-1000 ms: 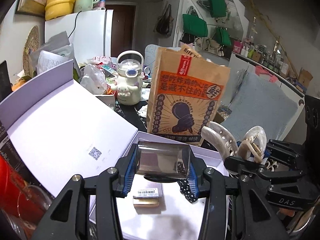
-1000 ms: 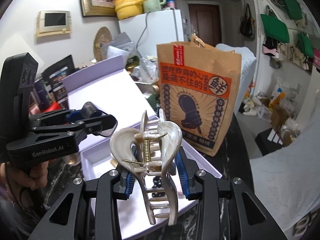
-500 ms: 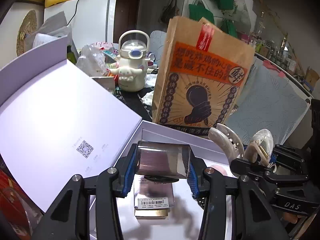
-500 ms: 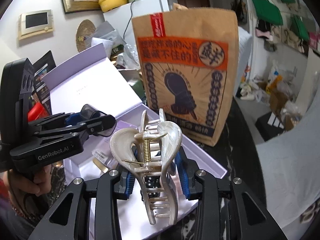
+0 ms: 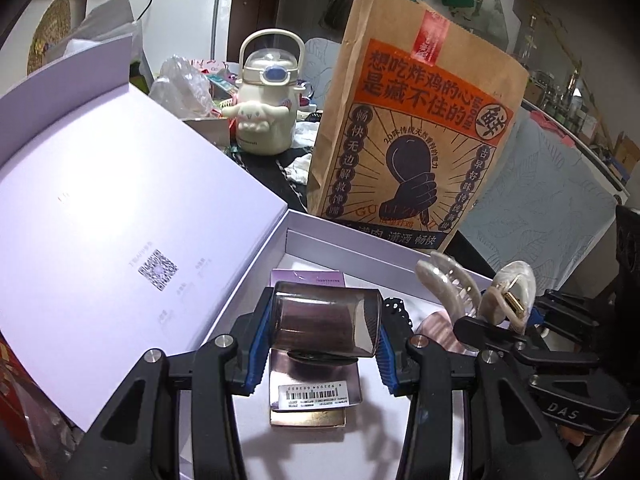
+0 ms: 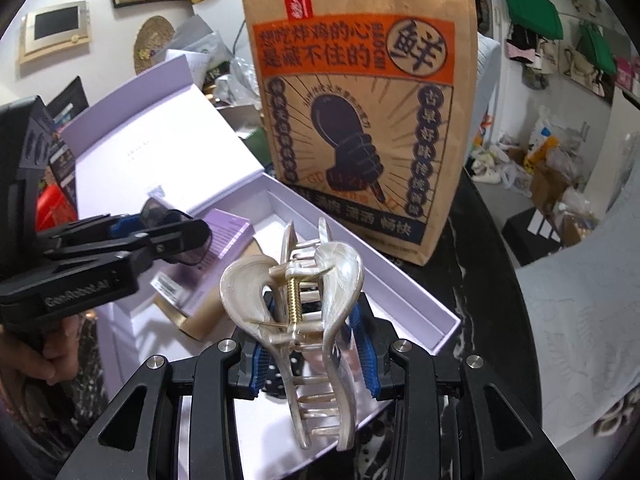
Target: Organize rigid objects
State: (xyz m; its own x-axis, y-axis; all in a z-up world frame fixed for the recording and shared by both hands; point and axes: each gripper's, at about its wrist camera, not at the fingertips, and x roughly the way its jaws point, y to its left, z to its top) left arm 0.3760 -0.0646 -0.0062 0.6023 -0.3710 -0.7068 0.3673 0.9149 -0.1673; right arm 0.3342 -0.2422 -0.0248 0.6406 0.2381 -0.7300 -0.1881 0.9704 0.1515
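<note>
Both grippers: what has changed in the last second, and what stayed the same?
Both grippers came down toward the open lavender box; the box and the paper bag now look nearer. The left gripper stays shut on the smoky transparent piece, and the right gripper stays shut on the pearly hair claw clip. Nothing was released. The items inside the box did not move.

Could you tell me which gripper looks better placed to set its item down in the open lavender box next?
Probably left: the left gripper holds its smoky clip over the box floor; the right gripper's hair claw hangs near the rim.
</note>
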